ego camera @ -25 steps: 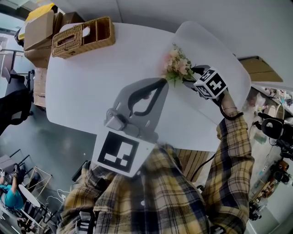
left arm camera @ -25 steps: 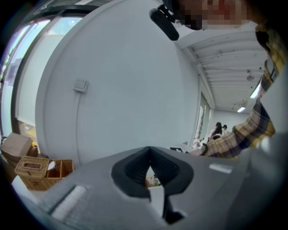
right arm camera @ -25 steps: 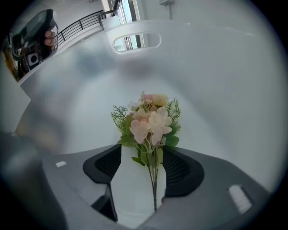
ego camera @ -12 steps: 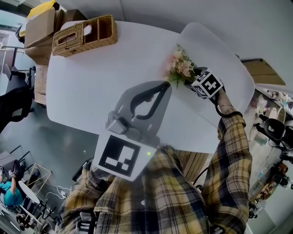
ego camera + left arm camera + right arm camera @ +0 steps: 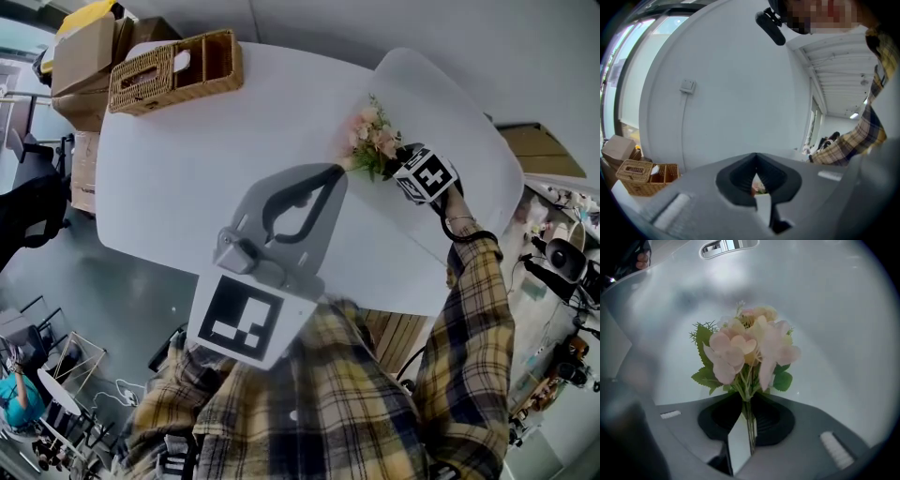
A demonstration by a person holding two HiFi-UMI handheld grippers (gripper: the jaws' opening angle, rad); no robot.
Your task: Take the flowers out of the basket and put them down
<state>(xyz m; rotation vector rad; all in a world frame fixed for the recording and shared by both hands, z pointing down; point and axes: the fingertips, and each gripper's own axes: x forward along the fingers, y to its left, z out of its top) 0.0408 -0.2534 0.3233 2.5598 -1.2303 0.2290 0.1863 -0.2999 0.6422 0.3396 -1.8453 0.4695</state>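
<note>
A small bouquet of pale pink and cream flowers (image 5: 370,141) with green leaves is over the right part of the white table (image 5: 187,187). My right gripper (image 5: 389,167) points steeply down at it. In the right gripper view the thin stems run between the jaws of the right gripper (image 5: 749,401), which have just been closing and now pinch the flowers (image 5: 750,348). Whether the blooms touch the tabletop I cannot tell. My left gripper (image 5: 333,171) hovers over the table's middle, its jaws together and empty. The wicker basket (image 5: 173,70) stands at the far left corner.
Cardboard boxes (image 5: 80,56) are stacked beyond the table's left end. In the left gripper view the basket (image 5: 640,176) sits at the lower left before a pale wall. A second white tabletop (image 5: 450,103) adjoins on the right. Grey floor lies below the near edge.
The right gripper has sunk toward the table at the flowers; its marker cube looks smaller. The left gripper has stayed where it was.
</note>
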